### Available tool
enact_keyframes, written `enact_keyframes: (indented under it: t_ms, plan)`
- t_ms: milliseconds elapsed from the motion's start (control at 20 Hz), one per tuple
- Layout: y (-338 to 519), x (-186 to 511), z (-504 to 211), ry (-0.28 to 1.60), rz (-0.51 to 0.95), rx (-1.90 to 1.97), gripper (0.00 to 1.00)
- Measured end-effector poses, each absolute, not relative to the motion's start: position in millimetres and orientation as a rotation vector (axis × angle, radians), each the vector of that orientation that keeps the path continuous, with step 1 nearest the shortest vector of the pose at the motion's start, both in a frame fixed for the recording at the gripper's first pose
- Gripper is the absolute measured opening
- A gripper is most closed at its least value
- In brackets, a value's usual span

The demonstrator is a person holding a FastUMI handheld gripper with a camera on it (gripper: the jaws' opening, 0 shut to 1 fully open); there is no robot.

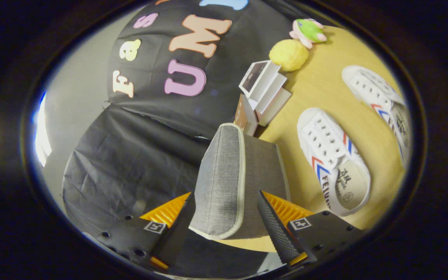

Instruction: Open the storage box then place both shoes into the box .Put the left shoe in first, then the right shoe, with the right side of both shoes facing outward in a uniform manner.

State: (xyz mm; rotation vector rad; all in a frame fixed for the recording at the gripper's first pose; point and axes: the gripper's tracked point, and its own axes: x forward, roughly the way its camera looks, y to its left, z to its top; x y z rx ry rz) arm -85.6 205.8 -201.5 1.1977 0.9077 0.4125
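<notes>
The grey fabric storage box with pale piping stands low in the centre of the frame, directly between the two fingers of the gripper. Its lid, a padded grey flap edged in cream, is raised and runs lengthwise from the fingers up toward the middle of the picture. The fingers bracket the near end of this flap, one on each side; they look closed against it, though actual contact on the left side cannot be confirmed. The move in hand appears to be swinging the lid back to open the box.

To the right of the box, on the yellow-tan wooden tabletop, lies a white canvas shoe with red and blue chevrons, its toe pointing toward the upper part of the frame. A second matching white shoe lies further right, well apart. Beyond the box stand small white and brown cartons, a yellow ball and a green-and-pink toy.
</notes>
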Motion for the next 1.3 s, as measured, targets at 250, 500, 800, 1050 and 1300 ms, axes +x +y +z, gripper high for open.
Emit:
enact_keyframes:
  t_ms: [250,500,800,1050,1300]
  plan:
    - [218,-92,-216,1.010,0.425,1.368,0.98]
    - [225,-98,-218,1.070,0.462,1.380,0.74]
    - [224,-103,-211,1.101,0.512,1.351,0.47]
    - [231,-115,-194,1.090,0.641,1.219,0.42]
    - [217,-108,-189,1.043,0.614,1.116,0.39]
